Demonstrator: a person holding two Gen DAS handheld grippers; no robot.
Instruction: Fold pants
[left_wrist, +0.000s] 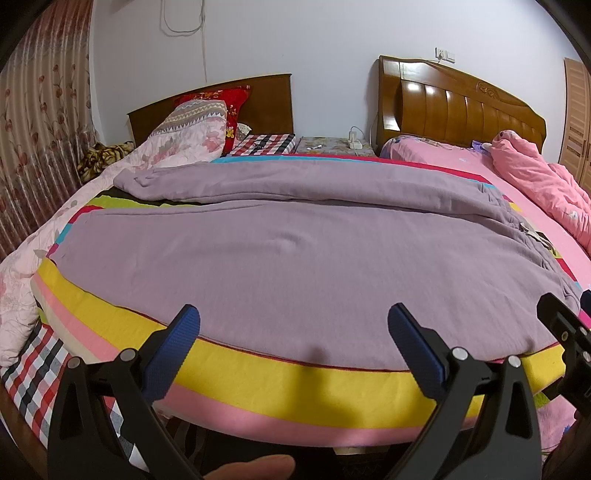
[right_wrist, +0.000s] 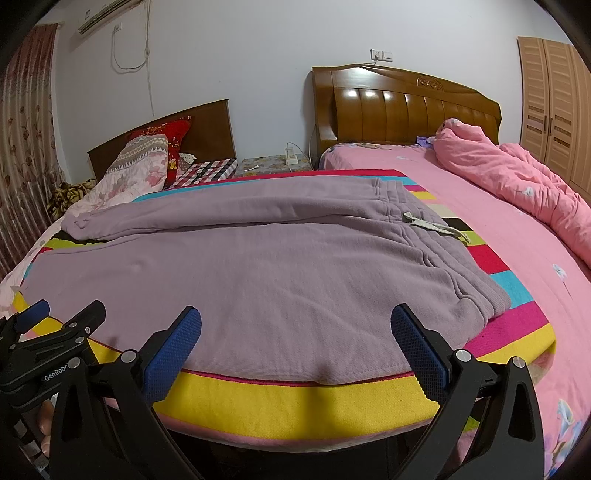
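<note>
Hovering at the bed's near edge: left gripper (left_wrist: 293, 319) spread wide, holding nothing; right gripper (right_wrist: 295, 321) likewise wide and empty. Both sit just short of the mauve sweatpants (right_wrist: 240, 266), which lie flat on a striped blanket (right_wrist: 295, 398), legs running left, waistband with drawstring (right_wrist: 436, 227) to the right. Beyond: pink quilt (right_wrist: 517, 184), wooden headboard (right_wrist: 406, 107).

2 beds (right_wrist: 424, 206), white wall (right_wrist: 258, 48).

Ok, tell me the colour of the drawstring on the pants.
Pale grey-beige, against the mauve pants. The drawstring shows best in the right wrist view.
</note>
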